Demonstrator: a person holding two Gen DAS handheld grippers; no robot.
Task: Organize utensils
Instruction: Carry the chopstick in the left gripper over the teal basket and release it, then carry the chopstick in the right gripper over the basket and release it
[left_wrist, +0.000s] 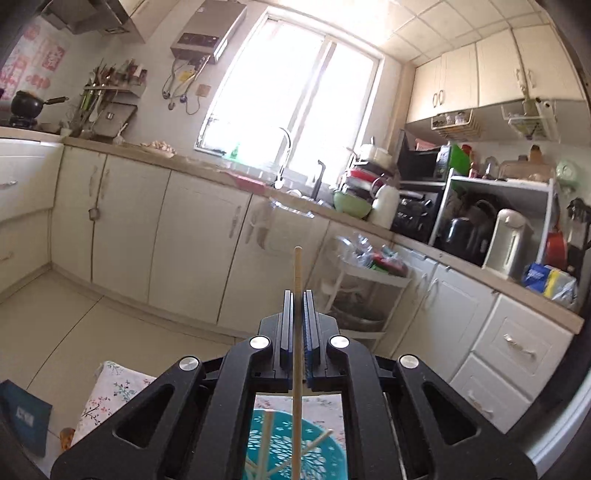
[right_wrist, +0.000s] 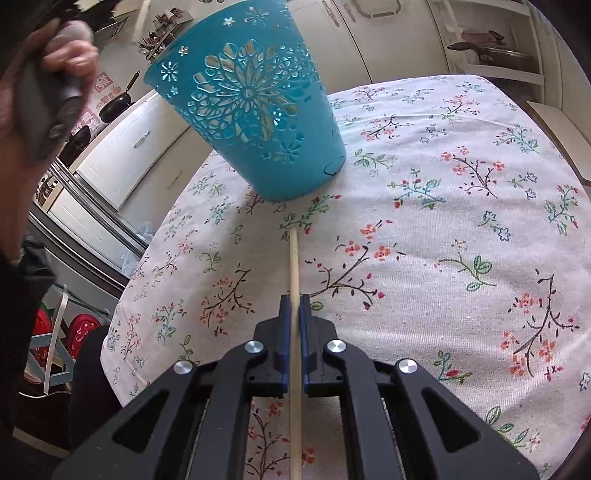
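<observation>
Chopsticks are split between your hands: right fingers (right_wrist: 294, 306) clamp one (right_wrist: 294, 258) pointing at the basket (right_wrist: 251, 103) near the worktop's (right_wrist: 461, 229) far edge; left fingers (left_wrist: 297, 306) pinch another (left_wrist: 297, 269) above the basket's mouth (left_wrist: 266, 443).

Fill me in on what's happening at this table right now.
A person is sorting chopsticks with two handheld grippers. The left gripper is shut on one wooden chopstick, held up above the teal basket, which already has a few sticks inside. The right gripper is shut on another chopstick, angled down over the floral tablecloth toward the basket's base.
</observation>
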